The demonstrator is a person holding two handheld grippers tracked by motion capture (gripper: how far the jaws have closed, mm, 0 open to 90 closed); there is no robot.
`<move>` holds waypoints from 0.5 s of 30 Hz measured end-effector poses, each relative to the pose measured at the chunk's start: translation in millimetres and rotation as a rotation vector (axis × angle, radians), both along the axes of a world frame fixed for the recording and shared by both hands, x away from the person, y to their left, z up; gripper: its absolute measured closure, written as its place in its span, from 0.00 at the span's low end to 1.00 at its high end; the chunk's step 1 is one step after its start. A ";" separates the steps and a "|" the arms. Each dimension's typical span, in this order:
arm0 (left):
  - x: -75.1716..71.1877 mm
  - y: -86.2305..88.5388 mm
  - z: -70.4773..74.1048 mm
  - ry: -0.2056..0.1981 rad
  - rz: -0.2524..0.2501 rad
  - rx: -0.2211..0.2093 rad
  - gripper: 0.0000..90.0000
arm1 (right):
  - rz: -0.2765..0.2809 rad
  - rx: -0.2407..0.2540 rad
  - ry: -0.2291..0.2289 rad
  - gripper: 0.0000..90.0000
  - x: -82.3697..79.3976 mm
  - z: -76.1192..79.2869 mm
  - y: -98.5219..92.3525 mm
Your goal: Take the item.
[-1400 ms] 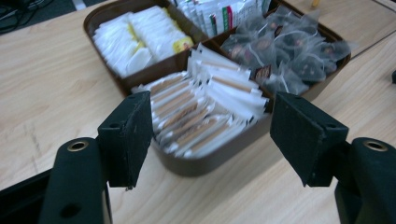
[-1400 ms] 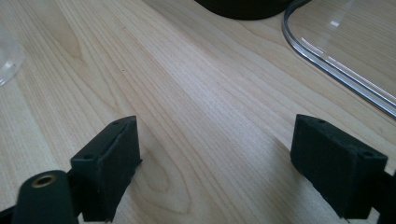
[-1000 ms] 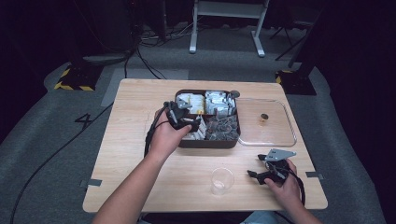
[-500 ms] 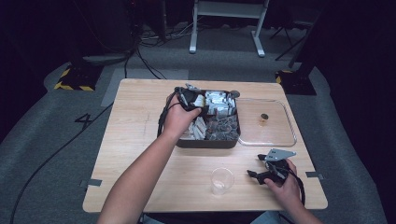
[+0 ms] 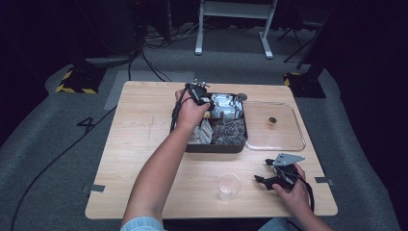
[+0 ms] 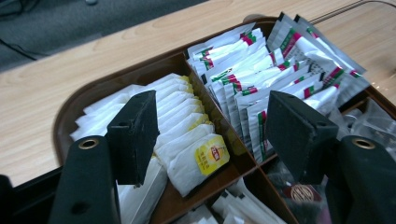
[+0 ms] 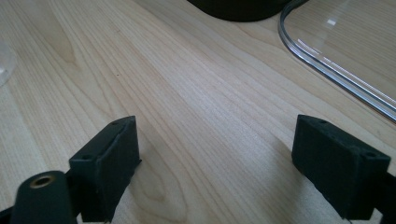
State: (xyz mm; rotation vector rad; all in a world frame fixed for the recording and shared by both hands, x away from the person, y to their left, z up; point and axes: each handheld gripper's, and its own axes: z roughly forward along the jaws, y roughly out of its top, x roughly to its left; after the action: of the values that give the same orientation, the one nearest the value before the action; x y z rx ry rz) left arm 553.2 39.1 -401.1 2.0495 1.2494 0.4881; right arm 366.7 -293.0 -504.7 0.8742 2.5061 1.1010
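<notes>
A brown divided tray [image 5: 214, 148] stands at the middle of the table. My left gripper [image 5: 201, 94] hovers over its back left corner. In the left gripper view the left gripper [image 6: 212, 119] is open, its jaws straddling white tea bags with yellow tags [image 6: 187, 135] in one compartment. White sachets with red and green marks [image 6: 261, 70] fill the compartment beside them. Nothing is held between the jaws. My right gripper [image 5: 269, 179] rests low near the table's front right. Seen from its own camera, the right gripper [image 7: 215, 158] is open over bare wood.
A clear plastic lid [image 5: 274, 127] lies right of the tray with a small dark object [image 5: 272, 121] on it; its rim [image 7: 327, 65] runs ahead of the right gripper. A clear cup [image 5: 228, 185] stands near the front edge. Cables cross the floor behind the table.
My left gripper has moved from the tray's front left part toward its back left compartment. The right gripper has stayed in place.
</notes>
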 end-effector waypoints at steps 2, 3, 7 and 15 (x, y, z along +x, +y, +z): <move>4.0 -1.9 -5.3 0.019 0.002 0.003 0.42 | 0.001 -0.001 -0.001 0.17 0.1 0.0 -0.1; 5.4 -3.0 -7.8 0.037 0.001 -0.003 0.43 | 0.000 0.000 -0.001 0.17 0.1 -0.1 0.0; 8.9 -6.9 -18.7 0.094 -0.006 0.006 0.45 | 0.001 0.000 -0.003 0.17 0.2 -0.1 0.2; 16.8 -6.2 -34.9 0.150 -0.008 0.015 0.52 | 0.001 0.000 -0.003 0.17 0.4 -0.1 0.7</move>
State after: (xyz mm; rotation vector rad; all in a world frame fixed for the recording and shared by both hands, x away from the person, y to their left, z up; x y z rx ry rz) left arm 570.0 33.0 -436.0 2.1354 1.3278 0.3463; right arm 367.1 -292.3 -504.9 0.8712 2.5039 1.1017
